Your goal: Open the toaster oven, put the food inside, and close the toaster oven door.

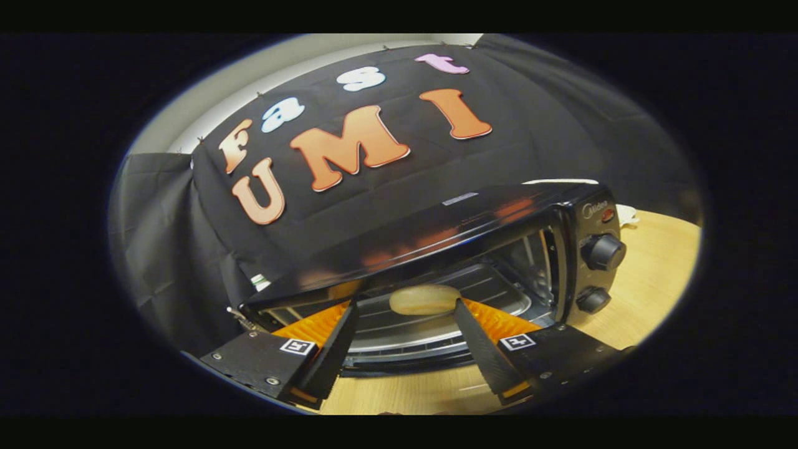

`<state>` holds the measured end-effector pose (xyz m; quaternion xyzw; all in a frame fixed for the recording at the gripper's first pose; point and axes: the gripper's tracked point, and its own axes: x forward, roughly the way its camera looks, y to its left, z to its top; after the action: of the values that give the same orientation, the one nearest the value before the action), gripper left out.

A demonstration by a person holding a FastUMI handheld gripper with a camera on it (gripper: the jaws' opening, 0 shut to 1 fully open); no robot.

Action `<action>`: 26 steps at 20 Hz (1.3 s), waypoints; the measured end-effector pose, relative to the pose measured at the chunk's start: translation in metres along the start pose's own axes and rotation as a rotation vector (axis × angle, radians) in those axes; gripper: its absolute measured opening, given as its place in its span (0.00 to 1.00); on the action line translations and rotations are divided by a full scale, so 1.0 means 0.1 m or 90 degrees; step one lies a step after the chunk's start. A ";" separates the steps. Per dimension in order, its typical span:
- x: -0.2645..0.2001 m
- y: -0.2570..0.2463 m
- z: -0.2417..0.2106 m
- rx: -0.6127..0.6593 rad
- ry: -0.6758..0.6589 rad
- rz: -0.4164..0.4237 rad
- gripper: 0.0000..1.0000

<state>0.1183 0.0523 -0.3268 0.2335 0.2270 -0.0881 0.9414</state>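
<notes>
A black toaster oven (474,215) stands on a wooden table (654,280), tilted in my view, with its door (405,360) folded down in front. A pale round bun (425,299) lies on the wire rack (430,330) inside the oven's mouth. My gripper (406,304) is open, its fingertips reaching into the opening. The bun sits between the tips, close against the right finger (480,340), with a gap to the left finger (336,349). I cannot tell whether the right finger touches the bun.
Two black knobs (603,252) sit on the oven's right panel. A white object (626,215) shows behind the oven's right corner. Bare table stretches to the oven's right and in front of the door.
</notes>
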 end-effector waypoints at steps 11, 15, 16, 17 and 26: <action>-1.14 -0.20 -0.44 -0.120 0.115 0.044 0.92; -1.42 -0.31 -0.74 -0.143 0.163 0.045 0.93; -1.47 -0.33 -0.81 -0.145 0.176 0.043 0.93; -1.51 -0.35 -0.87 -0.147 0.185 0.044 0.93; -1.73 -0.47 -1.32 -0.208 0.245 0.033 0.92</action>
<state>-0.0979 0.0846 -0.3686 0.0962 0.4074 0.0200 0.9080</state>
